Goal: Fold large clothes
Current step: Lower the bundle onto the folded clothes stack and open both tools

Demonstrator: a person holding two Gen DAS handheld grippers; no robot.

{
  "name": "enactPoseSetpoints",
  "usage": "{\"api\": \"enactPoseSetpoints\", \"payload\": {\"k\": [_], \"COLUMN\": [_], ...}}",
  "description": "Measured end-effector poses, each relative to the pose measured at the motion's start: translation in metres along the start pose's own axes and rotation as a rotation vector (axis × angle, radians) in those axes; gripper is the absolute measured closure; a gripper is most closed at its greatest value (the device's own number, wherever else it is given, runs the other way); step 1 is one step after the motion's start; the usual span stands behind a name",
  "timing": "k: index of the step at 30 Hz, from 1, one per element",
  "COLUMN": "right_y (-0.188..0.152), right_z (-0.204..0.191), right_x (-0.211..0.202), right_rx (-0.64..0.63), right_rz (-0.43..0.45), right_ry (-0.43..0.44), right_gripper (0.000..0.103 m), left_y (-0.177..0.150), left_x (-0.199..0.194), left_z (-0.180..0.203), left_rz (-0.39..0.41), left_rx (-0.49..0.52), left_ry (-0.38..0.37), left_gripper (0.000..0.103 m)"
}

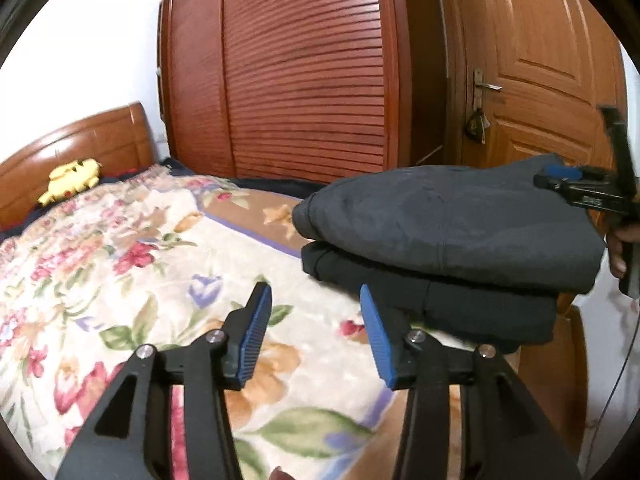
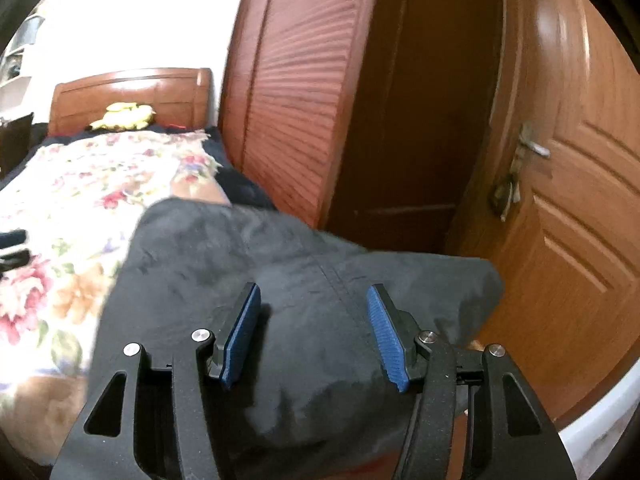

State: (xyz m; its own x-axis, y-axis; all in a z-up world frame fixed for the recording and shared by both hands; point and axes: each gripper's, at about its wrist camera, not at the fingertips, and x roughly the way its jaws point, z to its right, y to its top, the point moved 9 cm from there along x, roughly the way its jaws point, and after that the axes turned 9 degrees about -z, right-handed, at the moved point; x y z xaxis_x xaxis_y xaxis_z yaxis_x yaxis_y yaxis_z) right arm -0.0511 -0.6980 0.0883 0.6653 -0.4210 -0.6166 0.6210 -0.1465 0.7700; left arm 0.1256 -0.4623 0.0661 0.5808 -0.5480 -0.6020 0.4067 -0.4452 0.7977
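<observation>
Grippers first, nearest the lens: the left gripper [image 1: 316,292] hangs over the floral blanket [image 1: 120,264] with its 2 blue pads [image 1: 256,332] parted and nothing between them; the right-hand pad sits just beside the lower edge of the clothing. The right gripper [image 2: 314,292] hangs over the top of the folded dark garment [image 2: 200,264], jaws likewise parted and gripping nothing; whether its pads graze the cloth cannot be told from this blurred view. In the left wrist view the right gripper [image 1: 560,178] appears at the far right edge, by the garment's upper corner, with part of a hand [image 1: 618,248] behind it.

Middle ground: the folded dark garment [image 1: 448,224] lies as 2 stacked layers at the right side of the bed, on the blanket, near the bed's wooden footboard [image 1: 548,376]. The blanket, cream with red, orange and violet flowers, covers most of the mattress.

Background: a yellow plush toy [image 1: 72,180] rests against the wooden headboard [image 1: 80,148]. Beyond the bed stand a louvred wooden wardrobe [image 1: 296,72] and, to its right, a panelled wooden door [image 1: 536,60] with a metal lever handle [image 1: 486,87]. A white wall [image 1: 92,40] fills the left.
</observation>
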Motion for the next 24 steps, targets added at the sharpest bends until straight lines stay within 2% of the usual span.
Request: {"api": "enactPoseSetpoints", "payload": {"k": [5,8,15,18,21,24], "right_y": [-0.020,-0.025,-0.015,-0.009,-0.001,0.007], "right_z": [0.016,0.023,0.013,-0.003,-0.036,-0.075], "right_x": [0.026,0.027,0.001,-0.018,-0.039,-0.058], "right_rx": [0.058,0.085,0.078,0.065,0.000,-0.031], "right_rz": [-0.067,-0.076,-0.035,-0.004,0.044,0.087], "right_ry": [0.029,0.046,-0.031,-0.023,-0.025,0.026], "right_gripper": [0.046,0.046,0.046,0.044,0.042,0.037], "left_y": [-0.019,-0.029,-0.052,-0.065,-0.081,-0.101], "left_x": [-0.022,-0.037,-0.073,-0.090,-0.106,-0.122], "left_z": [-0.004,-0.008,-0.028,-0.039,-0.053,-0.071], "left_rz": [0.009,0.019,0.034,0.035,0.031,0.028], "left_rx": [0.005,-0.009,-0.034,-0.054,-0.069,-0.098], "left_ry": [0.008,0.012,0.056,0.070,0.092,0.130], "left_gripper": [0.051,0.050,0.049,0.049,0.049,0.049]}}
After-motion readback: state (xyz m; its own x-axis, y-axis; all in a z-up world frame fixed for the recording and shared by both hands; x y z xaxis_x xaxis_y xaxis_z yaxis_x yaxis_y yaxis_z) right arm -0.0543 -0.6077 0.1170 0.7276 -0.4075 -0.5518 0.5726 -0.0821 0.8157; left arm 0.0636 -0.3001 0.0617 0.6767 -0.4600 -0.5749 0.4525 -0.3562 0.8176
